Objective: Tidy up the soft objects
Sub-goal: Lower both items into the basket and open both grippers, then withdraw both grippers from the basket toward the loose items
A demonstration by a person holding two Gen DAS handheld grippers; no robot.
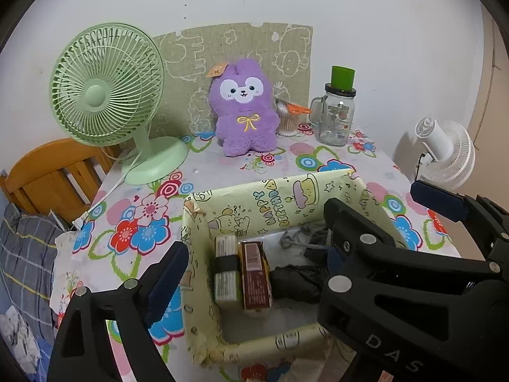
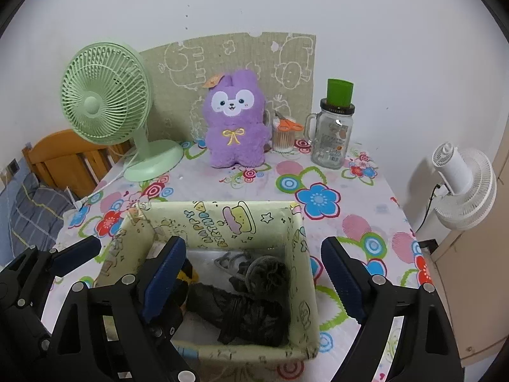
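A purple plush rabbit (image 1: pixel 245 108) (image 2: pixel 233 121) sits upright at the back of the flowered table, against a green mat. In front stands a yellow paper-covered box (image 1: pixel 276 203) (image 2: pixel 222 219). Inside it lie a black crumpled cloth (image 2: pixel 241 315) (image 1: pixel 296 283), a grey drawstring pouch (image 2: pixel 267 273), a white bundle (image 1: pixel 226 270) and a brown carton (image 1: pixel 254 277). My left gripper (image 1: pixel 251 267) (image 2: pixel 127 264) hangs open over the box's left part, holding nothing. My right gripper (image 2: pixel 254 264) (image 1: pixel 381 203) is open above the box, empty too. Their inner fingers overlap.
A green desk fan (image 1: pixel 105 95) stands back left, its cord running off the table's left edge. A glass jar with a green cup (image 1: pixel 337 114) and a swab pot with orange scissors (image 1: pixel 289 117) stand back right. A white fan (image 2: pixel 461 187) is off the right edge, a wooden chair (image 1: pixel 54 172) left.
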